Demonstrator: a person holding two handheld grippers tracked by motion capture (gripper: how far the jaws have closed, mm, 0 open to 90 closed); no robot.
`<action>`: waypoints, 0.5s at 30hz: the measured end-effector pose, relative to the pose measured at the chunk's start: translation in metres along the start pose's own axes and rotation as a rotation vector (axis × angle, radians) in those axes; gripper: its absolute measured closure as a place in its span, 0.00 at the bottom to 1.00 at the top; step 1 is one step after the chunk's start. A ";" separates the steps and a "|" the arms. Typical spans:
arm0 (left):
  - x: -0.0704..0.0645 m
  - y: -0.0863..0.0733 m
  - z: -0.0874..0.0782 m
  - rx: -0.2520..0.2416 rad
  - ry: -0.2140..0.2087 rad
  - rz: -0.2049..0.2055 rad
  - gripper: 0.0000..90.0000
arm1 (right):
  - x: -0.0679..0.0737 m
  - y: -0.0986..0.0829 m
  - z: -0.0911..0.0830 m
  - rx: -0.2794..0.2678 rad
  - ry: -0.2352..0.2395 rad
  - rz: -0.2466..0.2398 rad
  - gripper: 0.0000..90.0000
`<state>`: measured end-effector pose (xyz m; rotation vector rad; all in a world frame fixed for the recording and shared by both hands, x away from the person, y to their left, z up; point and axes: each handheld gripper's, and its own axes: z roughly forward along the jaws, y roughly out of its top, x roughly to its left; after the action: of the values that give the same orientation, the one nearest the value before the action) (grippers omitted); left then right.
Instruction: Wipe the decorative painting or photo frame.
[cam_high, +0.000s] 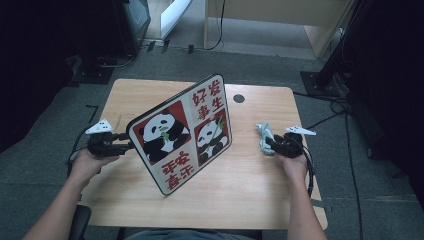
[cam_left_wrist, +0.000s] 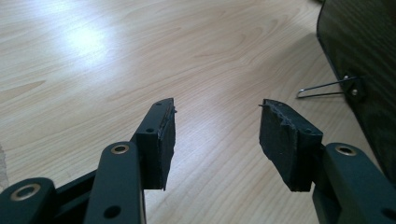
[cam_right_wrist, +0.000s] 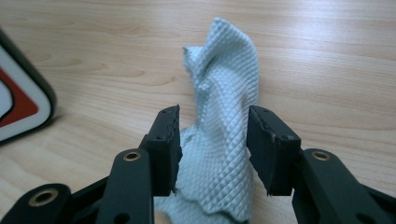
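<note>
Lying between right gripper (cam_right_wrist: 212, 149) jaws: cloth (cam_right_wrist: 224, 140)

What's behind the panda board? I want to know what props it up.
A thin wire stand juts from the dark back of the board, resting on the table. Where it fastens higher up is out of sight.

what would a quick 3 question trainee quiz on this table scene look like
1. True or false: the right hand-held gripper has its jaws apart around the pale blue cloth.
2. What stands propped on the table? A) a panda sign B) a mirror C) a laptop
3. What does the left hand-held gripper hold?

Key: 1 true; 2 A, the panda sign; 3 nothing, it is open over bare wood.
</note>
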<state>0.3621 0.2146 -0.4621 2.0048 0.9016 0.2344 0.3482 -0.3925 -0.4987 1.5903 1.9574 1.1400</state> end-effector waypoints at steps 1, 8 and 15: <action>0.001 0.000 0.001 0.003 0.000 0.000 0.51 | 0.002 -0.001 -0.002 -0.003 0.004 -0.003 0.61; 0.002 0.003 0.008 0.009 0.005 0.014 0.51 | 0.015 -0.007 -0.017 -0.014 0.032 -0.047 0.61; 0.003 0.003 0.012 0.017 0.009 0.013 0.49 | 0.027 -0.014 -0.026 -0.018 0.063 -0.075 0.60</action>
<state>0.3718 0.2077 -0.4675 2.0275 0.8988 0.2435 0.3131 -0.3773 -0.4886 1.4756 2.0231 1.1877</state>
